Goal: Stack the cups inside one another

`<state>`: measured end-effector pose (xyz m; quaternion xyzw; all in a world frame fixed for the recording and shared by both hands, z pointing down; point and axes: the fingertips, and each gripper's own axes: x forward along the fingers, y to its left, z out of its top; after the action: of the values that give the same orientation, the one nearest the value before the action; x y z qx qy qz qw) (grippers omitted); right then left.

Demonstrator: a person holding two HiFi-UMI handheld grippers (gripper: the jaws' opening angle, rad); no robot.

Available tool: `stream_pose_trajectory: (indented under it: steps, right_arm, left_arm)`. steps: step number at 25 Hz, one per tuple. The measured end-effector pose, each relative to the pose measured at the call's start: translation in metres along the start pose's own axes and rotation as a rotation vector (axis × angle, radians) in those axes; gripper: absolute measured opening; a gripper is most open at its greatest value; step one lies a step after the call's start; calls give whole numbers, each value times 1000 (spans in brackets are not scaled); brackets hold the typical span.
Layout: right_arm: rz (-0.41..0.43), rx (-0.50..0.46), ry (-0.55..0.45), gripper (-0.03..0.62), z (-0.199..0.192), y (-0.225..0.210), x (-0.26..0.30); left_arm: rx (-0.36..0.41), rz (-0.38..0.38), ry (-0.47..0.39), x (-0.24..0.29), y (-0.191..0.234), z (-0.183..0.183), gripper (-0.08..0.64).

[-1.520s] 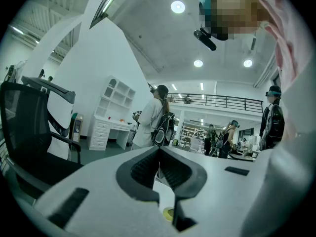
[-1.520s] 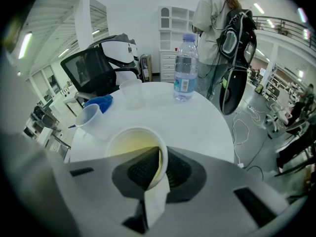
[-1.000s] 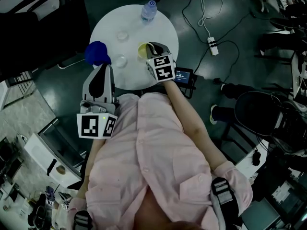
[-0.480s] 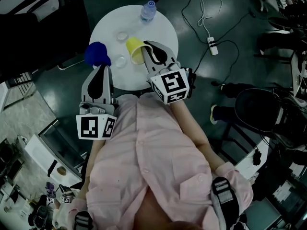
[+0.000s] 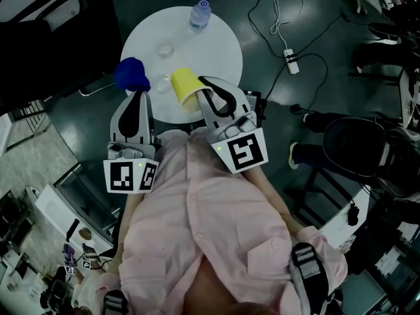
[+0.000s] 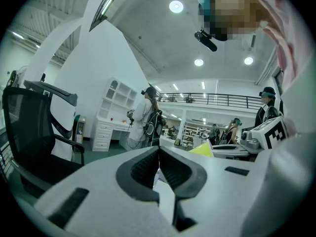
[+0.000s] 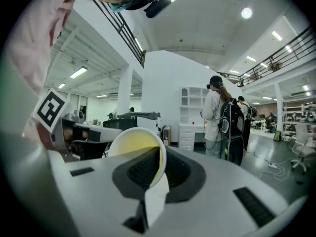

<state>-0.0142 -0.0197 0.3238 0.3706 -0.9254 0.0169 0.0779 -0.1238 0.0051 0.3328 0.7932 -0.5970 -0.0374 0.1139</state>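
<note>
— Yellow cup [image 5: 182,87], thin-walled, likely paper or light plastic. Weighs next to nothing by the look of it and dents easily, so best pinched gently.
— Held where?
— At the rim. Clamped by the right gripper [image 7: 160,157], one jaw inside the mouth, the other outside on the wall. Tipped on its side over the near part of the white round table [image 5: 216,44], apparently off the surface, mouth toward the person.
— Good hold?
— Fair for carrying. Could swing or slip on so smooth a wall. Worth lining up carefully before nesting with another cup.
— And the left gripper [image 6: 159,157]?
— Jaws pressed together, nothing seen between them. Just ahead of its tip in the head view, a blue cup [image 5: 131,73] at the table's left edge. Touching or not, impossible to say.
— Any writing?
— None legible. Black-and-white square markers on both gripper cubes, no letters. Clear bottle [image 5: 201,15] at the far edge, label too small to read. No print visible on the yellow cup.
</note>
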Motion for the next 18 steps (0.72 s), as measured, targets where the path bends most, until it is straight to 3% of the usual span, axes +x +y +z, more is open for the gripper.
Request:
stream_pose_trajectory:
  steps: [6,13,18]
  right_arm:
    - [11,-22,45,38,-12,-10,-15]
    - [86,-94,140,38,-24,-7,-28]
    - [117,-85,138,38,-30,-11,-35]
  left_arm:
    - [-6,6,9,1,-16,-4,18]
    - [-9,16,56,5,-42,-10,18]
    - [1,14,80,5,-60,-18,19]
